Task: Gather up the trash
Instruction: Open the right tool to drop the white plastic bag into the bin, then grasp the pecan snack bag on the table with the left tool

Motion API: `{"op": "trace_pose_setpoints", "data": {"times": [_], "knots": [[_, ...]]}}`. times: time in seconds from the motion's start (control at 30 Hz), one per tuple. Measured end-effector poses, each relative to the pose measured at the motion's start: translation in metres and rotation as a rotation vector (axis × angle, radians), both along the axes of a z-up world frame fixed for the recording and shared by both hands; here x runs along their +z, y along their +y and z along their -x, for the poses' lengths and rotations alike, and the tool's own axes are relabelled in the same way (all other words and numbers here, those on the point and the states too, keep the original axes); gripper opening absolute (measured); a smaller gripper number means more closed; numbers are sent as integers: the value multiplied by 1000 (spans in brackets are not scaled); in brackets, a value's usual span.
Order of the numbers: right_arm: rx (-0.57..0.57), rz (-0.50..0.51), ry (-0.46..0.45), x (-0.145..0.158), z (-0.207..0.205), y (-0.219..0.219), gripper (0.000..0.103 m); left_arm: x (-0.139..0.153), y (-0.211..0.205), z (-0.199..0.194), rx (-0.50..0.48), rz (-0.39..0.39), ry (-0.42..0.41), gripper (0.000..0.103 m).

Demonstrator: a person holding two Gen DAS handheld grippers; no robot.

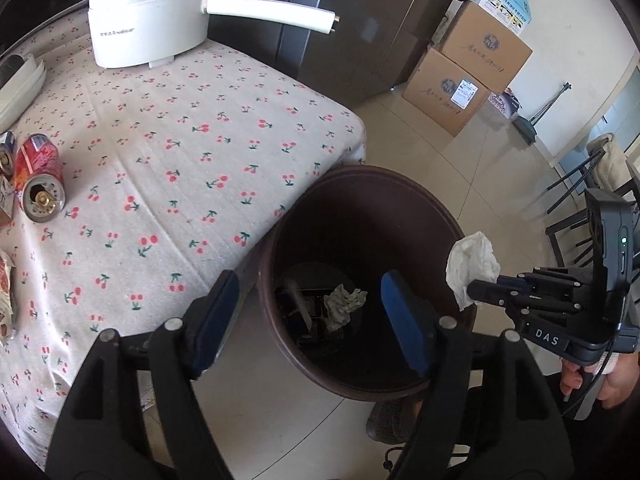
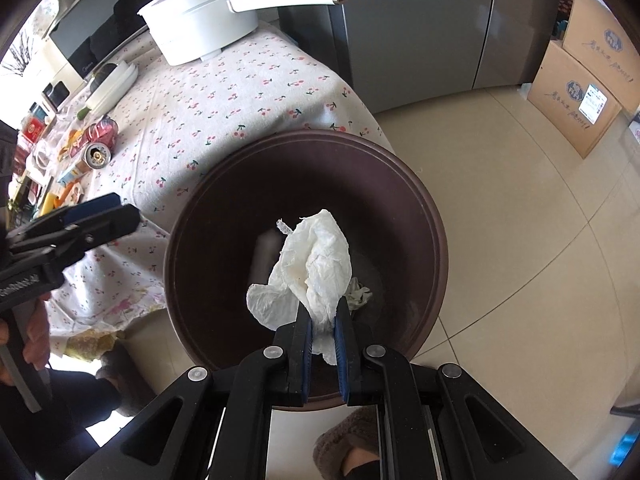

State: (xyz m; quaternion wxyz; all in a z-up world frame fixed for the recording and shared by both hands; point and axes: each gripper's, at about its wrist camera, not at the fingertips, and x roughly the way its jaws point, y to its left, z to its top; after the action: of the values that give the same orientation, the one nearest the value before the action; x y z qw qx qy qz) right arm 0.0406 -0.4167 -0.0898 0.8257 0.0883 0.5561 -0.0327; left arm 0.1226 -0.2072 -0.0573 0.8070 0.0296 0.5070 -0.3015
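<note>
Trash here means tissue, and it goes into the dark brown bin (image 2: 434, 240) standing on the tiled floor (image 2: 520, 240) against the corner of the cherry-print tablecloth (image 1: 192, 128). On that cloth sit a white electric pot (image 1: 148, 20) and, near the far edge, a red can (image 1: 40, 178) lying on its side. The left gripper (image 1: 310, 320) hangs over the bin mouth with its jaws spread wide and nothing between them. The right gripper (image 2: 323, 330) is closed on a crumpled white tissue (image 2: 316, 264), held above the bin's opening. A smaller greyish wad (image 1: 344, 304), probably another tissue, lies on the bin's bottom.
</note>
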Motion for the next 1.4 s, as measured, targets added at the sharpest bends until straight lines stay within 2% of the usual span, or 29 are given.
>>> {"op": "trace_pose_setpoints", "data": {"times": [0.33, 0.37, 0.4, 0.47, 0.67, 0.9, 1.1, 1.23, 1.3, 1.4], "knots": [[35, 35, 69, -17, -23, 17, 14, 20, 69, -13, 126, -23, -47, 83], [36, 24, 72, -17, -26, 19, 23, 20, 77, -14, 140, -30, -48, 84], [29, 14, 75, -17, -28, 19, 42, 22, 85, -17, 159, -36, -47, 85], [3, 7, 57, -13, -29, 19, 64, 22, 103, -22, 205, -40, -36, 87], [1, -9, 36, 0, -36, 28, 65, 23, 159, -28, 345, -48, 3, 91], [16, 1, 30, 13, -55, 50, 73, 31, 222, -32, 502, -65, -3, 97], [50, 12, 14, 23, -72, 78, 78, 19, 265, -47, 623, -72, 64, 98], [80, 13, 7, 28, -84, 99, 79, 4, 269, -59, 624, -72, 118, 98], [97, 11, 5, 30, -90, 110, 79, -2, 263, -64, 580, -84, 125, 98], [117, 8, 2, 33, -98, 125, 80, -14, 244, -76, 473, -162, 123, 98]]}}
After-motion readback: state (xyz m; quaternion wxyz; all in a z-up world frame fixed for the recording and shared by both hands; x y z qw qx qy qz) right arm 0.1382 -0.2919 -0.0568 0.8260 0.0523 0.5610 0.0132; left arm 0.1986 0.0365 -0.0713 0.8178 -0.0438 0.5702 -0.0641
